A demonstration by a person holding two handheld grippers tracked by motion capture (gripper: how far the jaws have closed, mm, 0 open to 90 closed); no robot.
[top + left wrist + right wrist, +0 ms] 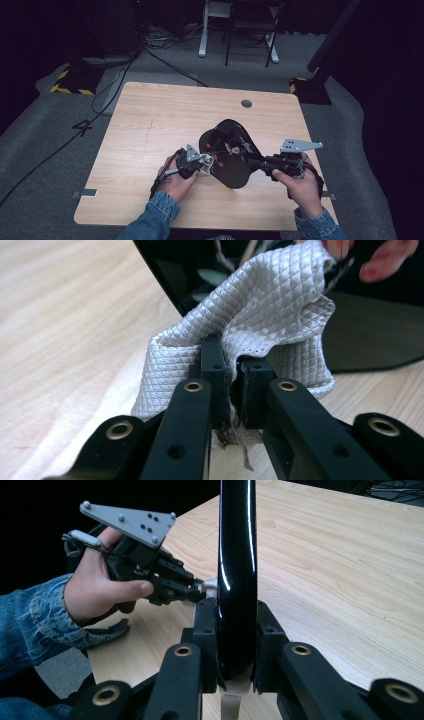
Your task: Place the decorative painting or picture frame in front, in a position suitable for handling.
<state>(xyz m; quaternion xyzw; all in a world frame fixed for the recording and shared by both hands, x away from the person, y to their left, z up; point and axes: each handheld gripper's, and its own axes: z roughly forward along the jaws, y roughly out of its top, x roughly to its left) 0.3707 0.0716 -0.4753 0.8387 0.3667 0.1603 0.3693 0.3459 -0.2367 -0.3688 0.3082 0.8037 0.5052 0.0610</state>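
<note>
Right gripper view: you are clamping the black lacquered tray (pixel 238 580) on edge over the table (pixel 350 580) with your right gripper (pixel 237 645), so your left gripper (pixel 231 390), pinching the grey cloth (pixel 265 315), is wiping its face.

Dim room: grey carpet (pixel 45 130), wooden table (pixel 150 125), chair (pixel 250 30) behind.

Left gripper (pixel 206 162) and right gripper (pixel 251 162) both clamped tight — hands low, jaws pointing inward toward each other.
</note>
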